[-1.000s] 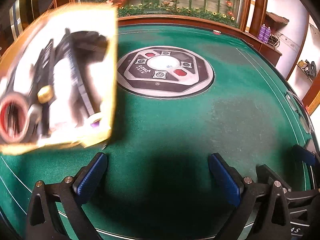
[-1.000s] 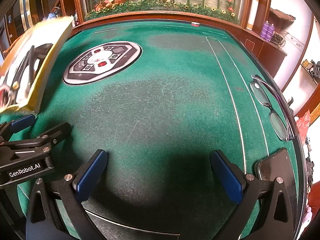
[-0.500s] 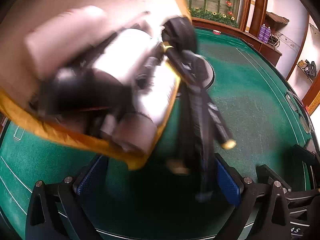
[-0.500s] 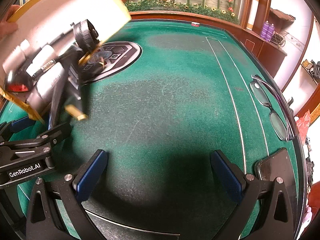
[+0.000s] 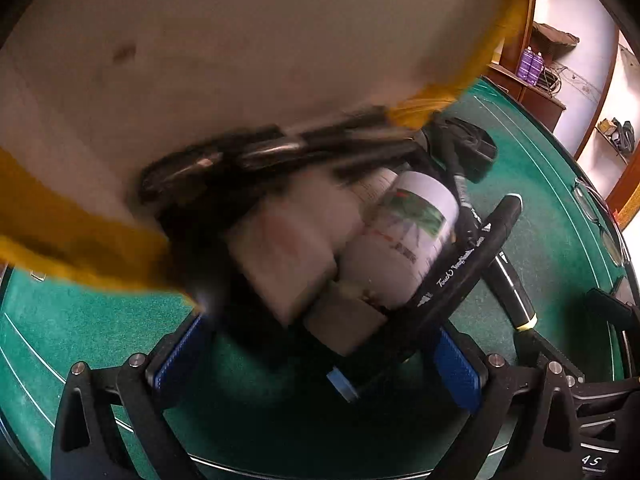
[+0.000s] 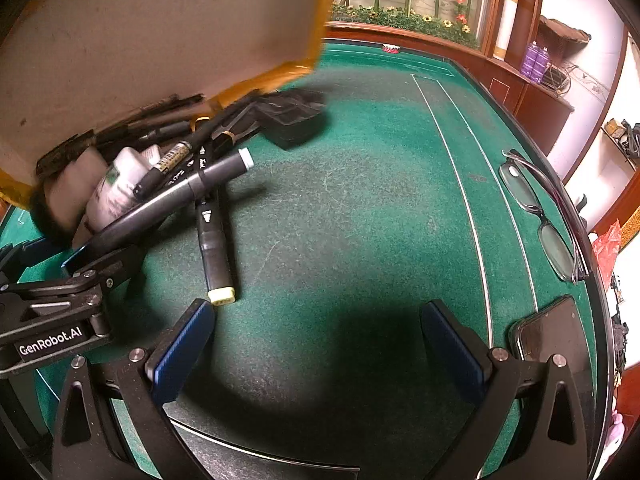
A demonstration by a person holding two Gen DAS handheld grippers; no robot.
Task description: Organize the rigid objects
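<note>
A tipped box (image 6: 160, 28) spills markers (image 6: 212, 236) and a white bottle (image 5: 404, 240) onto the green bench (image 6: 360, 200) just under it, both tools, left (image 5: 320, 364) and right (image 6: 320, 344), gaping empty, so sorting looks next.

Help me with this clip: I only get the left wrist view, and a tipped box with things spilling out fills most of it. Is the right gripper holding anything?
Observer: No. The right gripper is open and empty, with only green felt between its fingers.
Reviewer: Is there anything over on its right side that I can't make out?
Observer: Yes, a dark phone lies flat by the table's edge, just beyond the gripper's right finger and nearer to the camera than the glasses.
</note>
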